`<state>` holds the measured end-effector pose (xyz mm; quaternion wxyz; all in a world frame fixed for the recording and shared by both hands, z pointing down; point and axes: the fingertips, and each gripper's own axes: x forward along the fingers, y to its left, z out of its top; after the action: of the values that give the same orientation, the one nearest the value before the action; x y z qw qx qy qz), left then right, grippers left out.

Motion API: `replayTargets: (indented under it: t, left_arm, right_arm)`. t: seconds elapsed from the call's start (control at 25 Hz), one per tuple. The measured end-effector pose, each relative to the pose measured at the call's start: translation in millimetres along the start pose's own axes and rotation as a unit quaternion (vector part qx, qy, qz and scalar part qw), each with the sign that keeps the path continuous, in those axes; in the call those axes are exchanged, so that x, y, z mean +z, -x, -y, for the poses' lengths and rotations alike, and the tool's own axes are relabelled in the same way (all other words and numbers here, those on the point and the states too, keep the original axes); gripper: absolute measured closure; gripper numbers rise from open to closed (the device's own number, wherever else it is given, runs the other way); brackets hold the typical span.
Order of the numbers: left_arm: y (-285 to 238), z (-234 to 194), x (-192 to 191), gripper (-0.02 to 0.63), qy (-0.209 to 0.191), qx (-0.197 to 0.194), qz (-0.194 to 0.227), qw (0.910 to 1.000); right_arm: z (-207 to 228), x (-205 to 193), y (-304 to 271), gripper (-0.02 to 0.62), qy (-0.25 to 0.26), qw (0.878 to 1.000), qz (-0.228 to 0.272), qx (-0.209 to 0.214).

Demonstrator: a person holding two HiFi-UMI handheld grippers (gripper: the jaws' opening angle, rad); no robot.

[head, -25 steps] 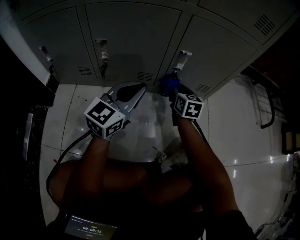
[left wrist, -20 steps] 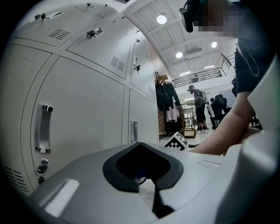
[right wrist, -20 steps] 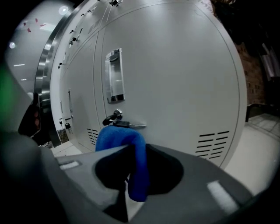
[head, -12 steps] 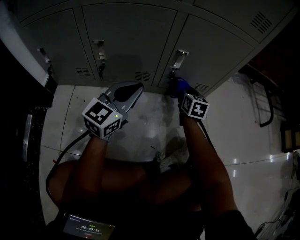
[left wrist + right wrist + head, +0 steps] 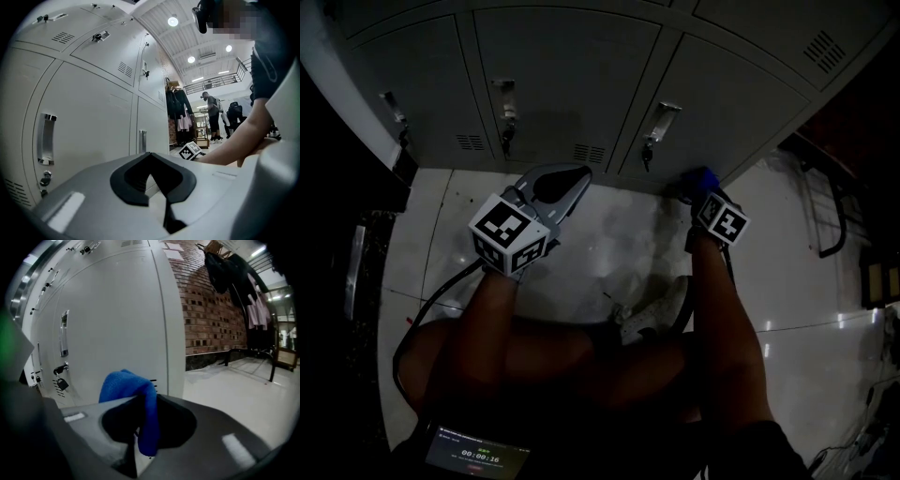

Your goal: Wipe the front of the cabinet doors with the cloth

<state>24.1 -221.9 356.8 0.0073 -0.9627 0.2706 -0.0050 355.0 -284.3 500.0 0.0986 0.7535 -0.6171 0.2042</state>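
A row of grey metal cabinet doors (image 5: pixel 553 84) with handles and padlocks runs along the top of the head view. My right gripper (image 5: pixel 698 180) is shut on a blue cloth (image 5: pixel 701 175) and presses it against the lower right corner of the right-hand door (image 5: pixel 731 103), past its handle (image 5: pixel 663 120). In the right gripper view the cloth (image 5: pixel 129 385) bulges out of the jaws in front of that door (image 5: pixel 117 310). Hovering low before the middle door, my left gripper (image 5: pixel 572 173) is shut and empty, and its own view shows the jaws (image 5: pixel 159 187) meeting with nothing between them.
A glossy white floor (image 5: pixel 591 244) lies below the doors. A black cable (image 5: pixel 431 300) trails at the left. A dark metal frame (image 5: pixel 834 216) stands at the right. Brick wall (image 5: pixel 211 310) and hanging coats (image 5: pixel 234 273) lie beyond the cabinets. People (image 5: pixel 213 117) stand far off.
My right gripper has slid the cloth rightward along the bottom of the right-hand door, from under the handle to the door's lower right corner. The left gripper has barely moved.
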Motion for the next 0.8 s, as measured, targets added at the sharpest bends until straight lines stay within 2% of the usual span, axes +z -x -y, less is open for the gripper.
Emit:
replayTargets:
  t: [0.24,0.48,0.6,0.8]
  left_arm:
    - [0,0,1,0.603,-0.001,0.0,0.001,1.0]
    - [0,-1,0,0.603,-0.001,-0.001,0.0,1.0]
    - [1,-3,3,0.603,-0.001,0.001,0.003,1.0]
    - [3,-4,10,0.603,0.005,0.0,0.004,1.0]
  right_arm:
    - [43,5,2,0.534,-0.019,0.999,0.006,-0.034]
    - [44,4,6,0.534,-0.036,0.998,0.007,-0.041]
    - [33,13,12,0.534,-0.047,0.999,0.014,-0.02]
    - [-7,55,41,0.534,-0.033,0.997,0.055,0.053]
